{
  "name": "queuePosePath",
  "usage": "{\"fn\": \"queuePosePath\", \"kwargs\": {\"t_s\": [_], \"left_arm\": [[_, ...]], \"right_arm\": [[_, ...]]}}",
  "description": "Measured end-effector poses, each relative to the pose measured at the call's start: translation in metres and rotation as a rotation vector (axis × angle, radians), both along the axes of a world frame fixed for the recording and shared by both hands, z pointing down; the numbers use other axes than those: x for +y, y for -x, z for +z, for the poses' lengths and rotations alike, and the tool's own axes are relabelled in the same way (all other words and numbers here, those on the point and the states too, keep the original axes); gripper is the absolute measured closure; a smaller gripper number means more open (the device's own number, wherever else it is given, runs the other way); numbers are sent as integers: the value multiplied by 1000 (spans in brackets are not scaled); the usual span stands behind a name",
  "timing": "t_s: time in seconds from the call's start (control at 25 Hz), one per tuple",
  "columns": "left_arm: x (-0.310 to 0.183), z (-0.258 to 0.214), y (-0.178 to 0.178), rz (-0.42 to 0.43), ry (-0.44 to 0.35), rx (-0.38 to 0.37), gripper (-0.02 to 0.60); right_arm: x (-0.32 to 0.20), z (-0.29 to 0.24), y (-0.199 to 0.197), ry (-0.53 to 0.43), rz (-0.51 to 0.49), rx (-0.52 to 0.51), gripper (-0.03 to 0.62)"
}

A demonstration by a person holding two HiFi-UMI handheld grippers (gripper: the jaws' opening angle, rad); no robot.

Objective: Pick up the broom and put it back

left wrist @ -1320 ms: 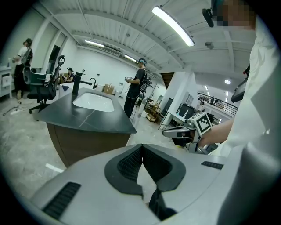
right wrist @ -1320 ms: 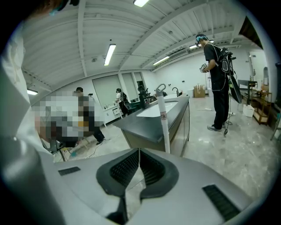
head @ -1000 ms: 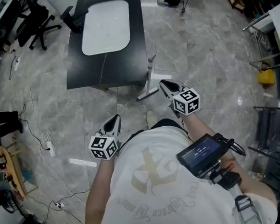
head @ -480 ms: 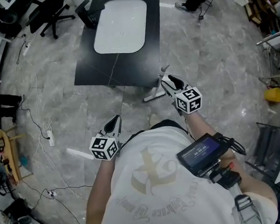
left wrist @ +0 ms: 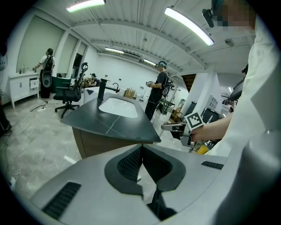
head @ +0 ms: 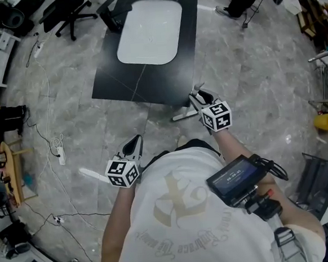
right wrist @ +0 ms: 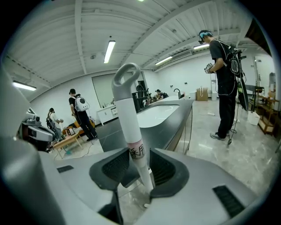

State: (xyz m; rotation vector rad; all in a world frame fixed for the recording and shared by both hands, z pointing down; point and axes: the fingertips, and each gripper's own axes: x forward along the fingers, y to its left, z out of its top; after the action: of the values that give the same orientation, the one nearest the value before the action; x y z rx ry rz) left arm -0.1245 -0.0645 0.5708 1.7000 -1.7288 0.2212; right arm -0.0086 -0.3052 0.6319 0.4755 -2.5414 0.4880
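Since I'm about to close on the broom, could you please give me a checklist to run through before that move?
1. White broom handle with a grey loop between the right gripper's jaws: ok.
2. Jaws wide enough: ok. They have just been opening, then eased in a little, and the pads do not press the handle.
3. Left gripper free to help: ok, jaws together with nothing between them.
4. Handle standing beside the black table's corner, within reach: ok.
5. Broom's lower end free to lift: cannot tell.
6. Place to put it back in view: cannot tell.
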Motion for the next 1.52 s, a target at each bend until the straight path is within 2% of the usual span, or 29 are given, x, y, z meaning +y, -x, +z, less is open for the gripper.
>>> {"fn": "queuePosePath", "kwargs": {"t_s": [0.12, 0.44, 0.76, 1.04, 1.52], "left_arm": [[-3, 0, 2, -10, 0, -5, 569], [-22, -2, -9, 14, -10, -16, 569], [-24, 4, -25, 5, -12, -34, 569], [-19, -7, -37, -2, -26, -40, 569], [-6, 1, -80, 82, -15, 0, 569]], "right_arm": [[2, 0, 2, -12, -20, 3, 459], [3, -1, -2, -51, -60, 20, 473], [14, -4, -18, -88, -143, 12, 479], [31, -10, -40, -107, -176, 26, 484], [55, -41, -82, -116, -117, -19, 484]]}}
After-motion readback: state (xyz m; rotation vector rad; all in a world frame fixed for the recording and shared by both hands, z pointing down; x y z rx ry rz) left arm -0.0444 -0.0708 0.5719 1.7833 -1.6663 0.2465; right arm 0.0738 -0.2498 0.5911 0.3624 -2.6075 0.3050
